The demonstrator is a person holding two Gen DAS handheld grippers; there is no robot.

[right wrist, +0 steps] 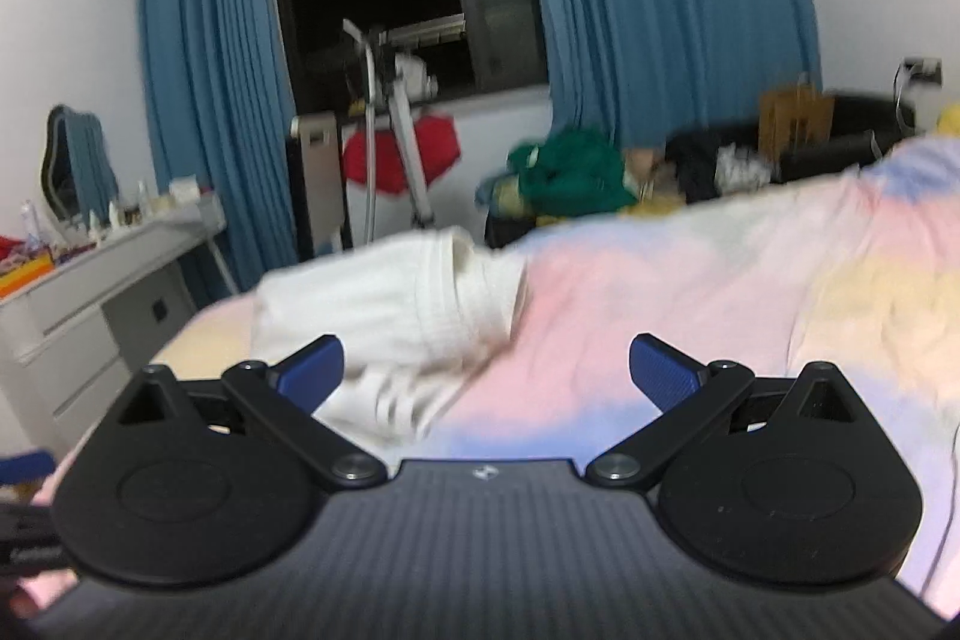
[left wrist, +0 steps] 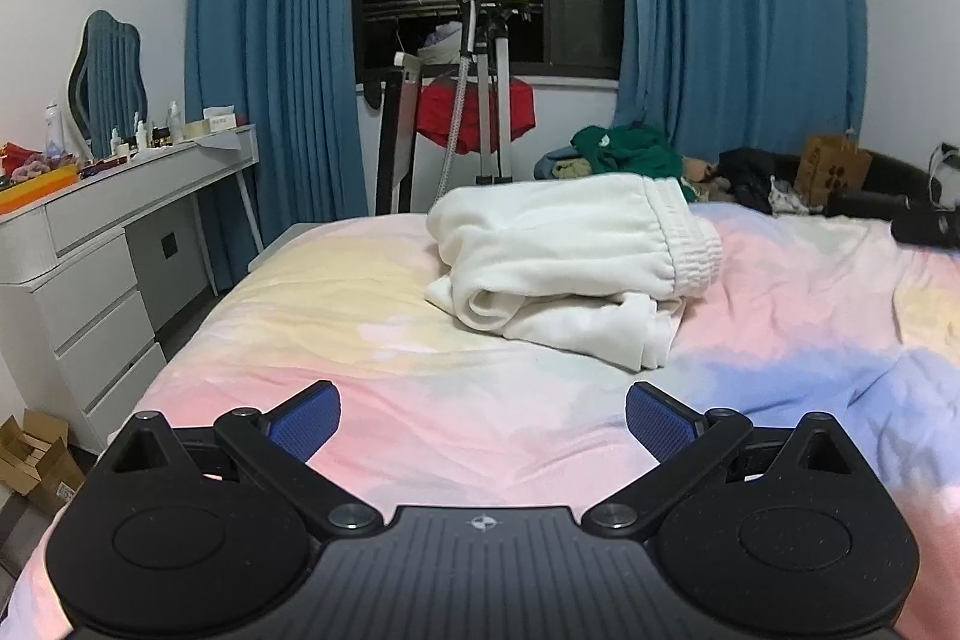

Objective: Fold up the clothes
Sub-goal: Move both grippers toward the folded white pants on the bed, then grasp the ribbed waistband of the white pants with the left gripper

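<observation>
A white fleece garment (left wrist: 570, 262) with an elastic waistband lies folded in a thick bundle on the pastel bed sheet (left wrist: 360, 316). My left gripper (left wrist: 483, 415) is open and empty, low over the sheet, a short way in front of the bundle. In the blurred right wrist view the same white garment (right wrist: 390, 304) lies ahead and to the left. My right gripper (right wrist: 486, 370) is open and empty, its left finger in front of the garment's near edge.
A white dresser (left wrist: 90, 256) with bottles and a mirror stands left of the bed. A garment steamer stand (left wrist: 492, 100) and blue curtains (left wrist: 270, 40) are behind. A pile of green and dark clothes (left wrist: 636, 154) and a brown paper bag (left wrist: 831, 166) lie at the bed's far side.
</observation>
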